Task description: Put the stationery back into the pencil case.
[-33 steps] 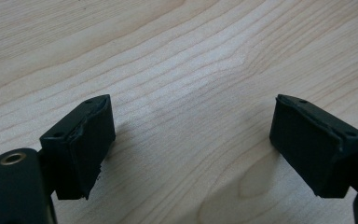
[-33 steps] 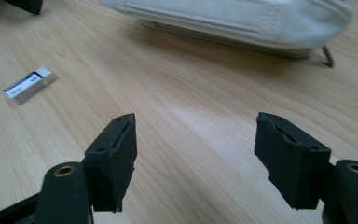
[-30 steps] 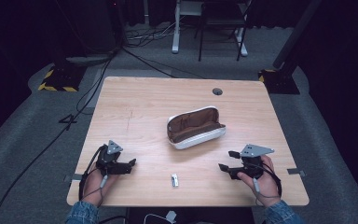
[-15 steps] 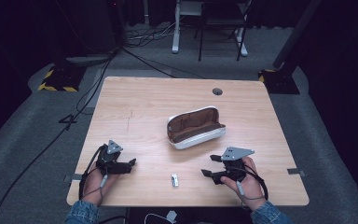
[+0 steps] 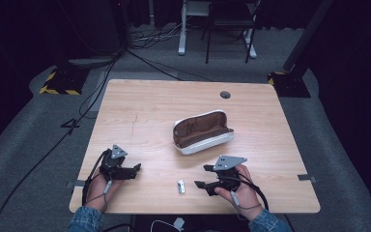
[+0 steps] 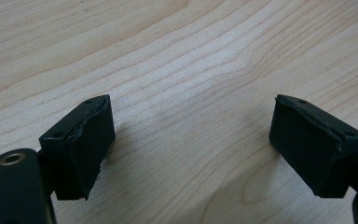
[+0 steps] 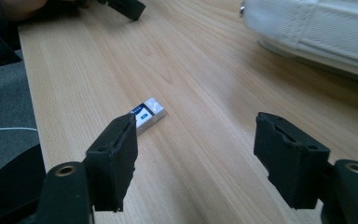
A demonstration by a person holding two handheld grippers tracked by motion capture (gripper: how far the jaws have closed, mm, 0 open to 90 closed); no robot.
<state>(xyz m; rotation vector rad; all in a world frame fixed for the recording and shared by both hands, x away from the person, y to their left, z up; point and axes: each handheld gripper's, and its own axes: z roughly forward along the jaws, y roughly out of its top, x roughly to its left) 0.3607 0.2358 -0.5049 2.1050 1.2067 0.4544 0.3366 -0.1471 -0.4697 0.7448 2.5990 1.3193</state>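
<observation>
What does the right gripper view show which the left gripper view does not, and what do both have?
Right gripper view: a small silver USB stick lying flat ahead of the open right claw, and the side of a white case farther off. Left gripper view: the open left claw over bare wood grain. Both: the wooden table and empty black jaws.

A large dark "4" [image 5: 71, 125] stands on the grey floor just left of the table [image 5: 140, 104]. The small stick [image 7: 145, 115] on the table carries a blue label with white marks, too small to read. The yellow-and-black hazard stripes [image 5: 57, 90] at the floor's far left bear no words. No other text can be read.
</observation>
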